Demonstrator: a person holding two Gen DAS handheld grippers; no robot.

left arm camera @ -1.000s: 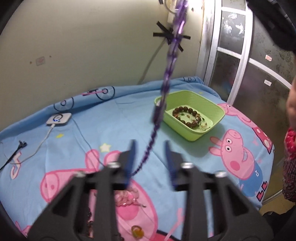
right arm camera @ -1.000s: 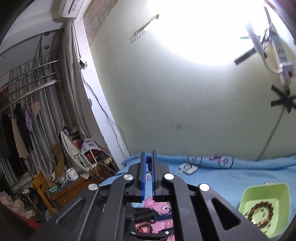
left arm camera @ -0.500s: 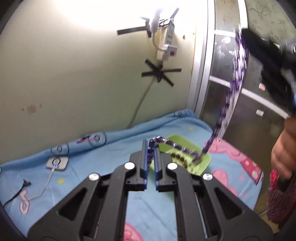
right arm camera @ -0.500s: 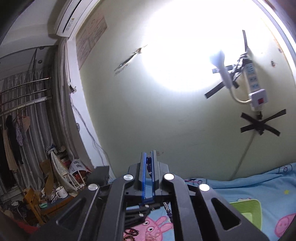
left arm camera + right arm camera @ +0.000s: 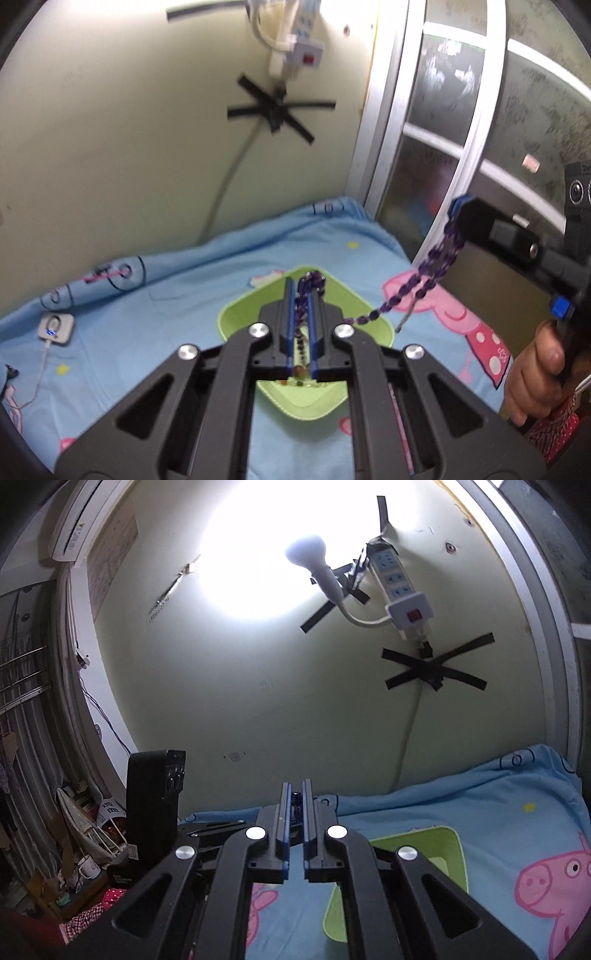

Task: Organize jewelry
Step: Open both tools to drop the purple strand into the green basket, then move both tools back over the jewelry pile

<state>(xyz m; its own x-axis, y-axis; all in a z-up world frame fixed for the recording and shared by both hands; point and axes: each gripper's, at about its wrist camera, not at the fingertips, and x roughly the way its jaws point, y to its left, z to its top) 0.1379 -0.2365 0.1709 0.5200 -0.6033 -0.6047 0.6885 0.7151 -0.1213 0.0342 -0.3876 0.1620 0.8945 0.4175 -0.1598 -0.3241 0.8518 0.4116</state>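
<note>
Both grippers are clenching one purple bead necklace over the green tray, whose contents the left gripper is mostly hiding; the right gripper is grasping the other end.

The left tool hides the middle of the green tray, whose contents at lower centre are too small to identify, and the person's hand is cut off at the right edge.
</note>
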